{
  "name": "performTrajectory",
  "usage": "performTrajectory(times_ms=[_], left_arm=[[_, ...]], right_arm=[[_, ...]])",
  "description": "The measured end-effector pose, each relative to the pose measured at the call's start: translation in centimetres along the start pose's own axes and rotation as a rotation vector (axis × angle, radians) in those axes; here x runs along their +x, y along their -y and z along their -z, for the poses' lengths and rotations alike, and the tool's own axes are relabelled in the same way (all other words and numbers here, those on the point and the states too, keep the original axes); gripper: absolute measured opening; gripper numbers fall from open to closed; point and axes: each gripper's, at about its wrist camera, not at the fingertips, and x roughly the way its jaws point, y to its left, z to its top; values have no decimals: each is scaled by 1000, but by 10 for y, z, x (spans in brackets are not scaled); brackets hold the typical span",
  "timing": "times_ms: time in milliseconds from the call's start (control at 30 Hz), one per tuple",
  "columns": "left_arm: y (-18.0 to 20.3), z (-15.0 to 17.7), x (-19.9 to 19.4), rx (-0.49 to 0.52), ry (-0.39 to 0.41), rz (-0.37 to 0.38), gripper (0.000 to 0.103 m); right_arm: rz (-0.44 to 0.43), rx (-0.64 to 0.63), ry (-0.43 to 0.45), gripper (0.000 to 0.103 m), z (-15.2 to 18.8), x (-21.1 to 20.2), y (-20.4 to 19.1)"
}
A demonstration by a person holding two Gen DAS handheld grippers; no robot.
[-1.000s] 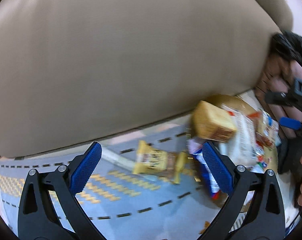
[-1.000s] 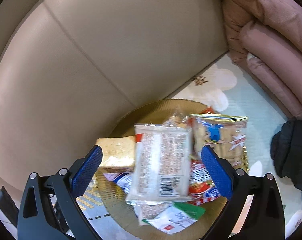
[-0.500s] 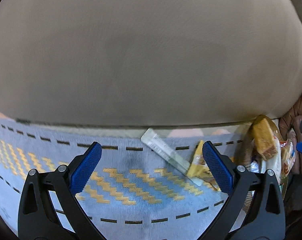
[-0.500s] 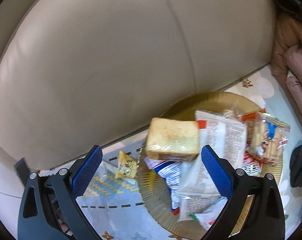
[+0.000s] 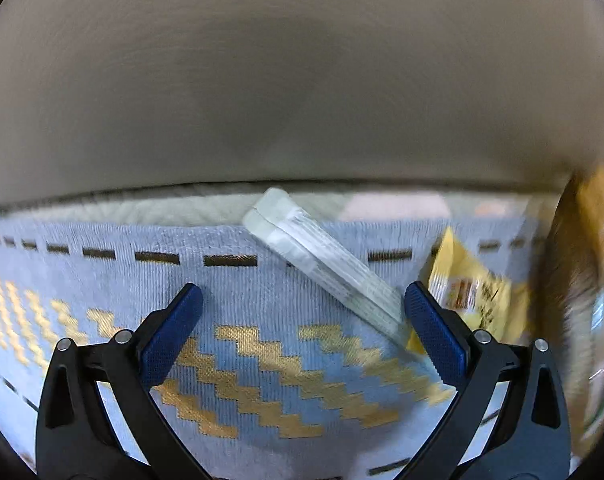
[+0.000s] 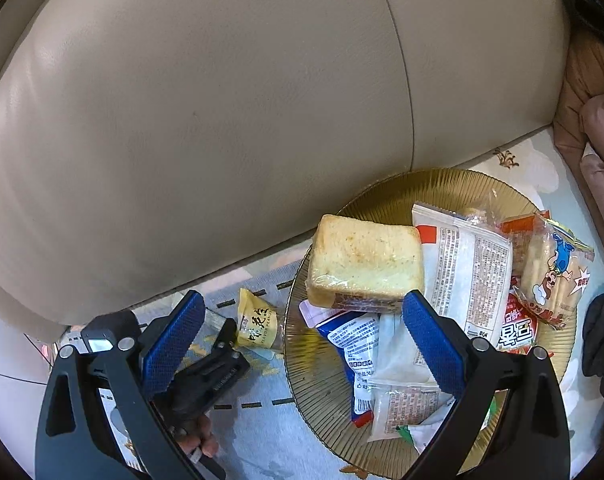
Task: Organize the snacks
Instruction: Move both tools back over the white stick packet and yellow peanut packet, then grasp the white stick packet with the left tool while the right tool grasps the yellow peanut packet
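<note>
Two pairs of tongs, left tongs and right tongs alike: black angular plastic frames, silver screw heads at the joints, flat blue textured pads lining each finger.

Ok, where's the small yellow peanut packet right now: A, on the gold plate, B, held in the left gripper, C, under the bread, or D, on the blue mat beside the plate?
D: the yellow packet lies on the blue mat just left of the plate, outside its rim, with both grippers open.
</note>
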Motion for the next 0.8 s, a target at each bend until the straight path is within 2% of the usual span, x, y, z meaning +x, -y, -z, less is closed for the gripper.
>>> performTrajectory(times_ms=[33, 67, 100, 133, 167, 267, 333, 433, 467, 567, 633, 800], left_arm=[[-1, 2, -1, -2, 5, 1, 94], [-3, 2, -3, -6, 6, -15, 72], [-5, 2, -6, 2, 5, -60, 56], [-11, 2, -11, 13, 3, -87, 35], [-19, 3, -14, 2, -4, -64, 25], [-52, 5, -18, -56, -20, 49, 7], [-67, 10, -24, -44, -27, 40, 6], [-83, 23, -32, 10, -27, -59, 6], [-91, 29, -34, 5, -29, -70, 6], [-117, 43, -40, -59, -19, -38, 7], [-130, 49, -43, -83, -3, -42, 9], [-151, 51, -44, -124, -12, 36, 14]], right_arm=[[-1, -1, -2, 98, 0, 1, -1], [-4, -3, -5, 98, 1, 2, -3], [-9, -1, -9, 98, 2, 4, -5], [-21, 2, -16, 98, 4, 6, -8], [-35, 5, -25, 98, 7, 8, -12], [-89, 0, -45, 98, 19, 15, -33], [-117, 14, -39, 98, 31, 18, -48], [-168, 95, -39, 98, 54, 25, -63], [-182, 123, -45, 98, 62, 29, -67], [-171, 183, -31, 98, 86, 38, -80], [-148, 219, 27, 98, 99, 41, -83], [-39, 332, 120, 98, 108, 67, -55]])
